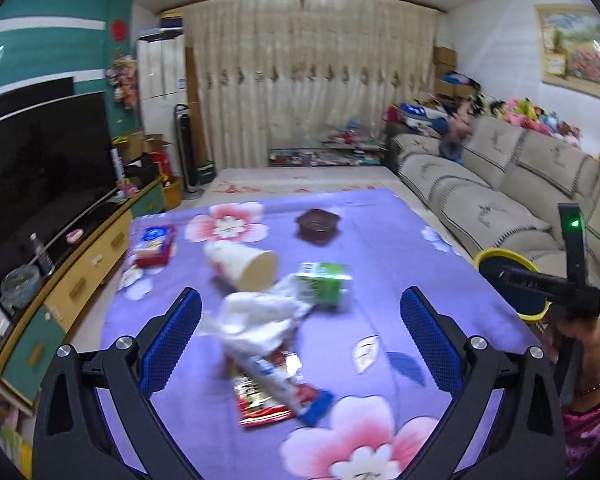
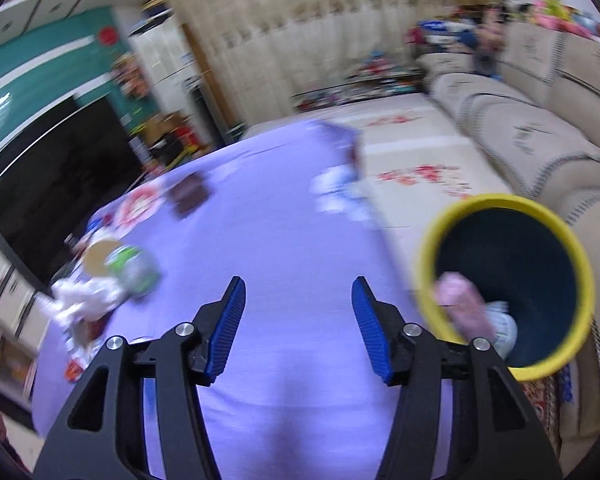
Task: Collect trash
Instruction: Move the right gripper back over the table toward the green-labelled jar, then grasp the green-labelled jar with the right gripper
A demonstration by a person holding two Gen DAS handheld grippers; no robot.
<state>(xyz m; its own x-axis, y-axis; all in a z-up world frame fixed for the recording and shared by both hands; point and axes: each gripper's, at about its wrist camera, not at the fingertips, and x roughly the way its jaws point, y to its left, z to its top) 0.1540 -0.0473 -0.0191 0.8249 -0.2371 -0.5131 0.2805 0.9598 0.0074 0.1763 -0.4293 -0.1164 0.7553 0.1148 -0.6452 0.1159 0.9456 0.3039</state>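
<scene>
From your left wrist view, your left gripper (image 1: pixel 300 316) hangs above the purple cloth (image 1: pixel 380 248) with its jaws spread wide and nothing between them. Under and just ahead of it lies the trash: a crumpled white bag (image 1: pixel 260 316) between the pads, a red wrapper (image 1: pixel 260 400) beneath it nearer you, a green carton (image 1: pixel 326 282) touching the bag's far side, and a paper cup (image 1: pixel 240 264) on its side just behind. A brown dish (image 1: pixel 318 225) sits farther off, and a blue-and-red packet (image 1: pixel 154 245) lies near the cloth's left edge. At the right edge you see the bin (image 1: pixel 504 258) with its yellow rim, and your right hand (image 1: pixel 580 340) holding the other tool.

From your right wrist view, which is blurred, your right gripper (image 2: pixel 298 320) is also open and empty over bare cloth (image 2: pixel 284 240). The bin (image 2: pixel 572 252) stands just right of it, off the cloth's edge, with a pink item (image 2: pixel 462 304) inside. The bag (image 2: pixel 84 296), carton (image 2: pixel 134 268) and cup (image 2: pixel 100 258) are well to the left.
</scene>
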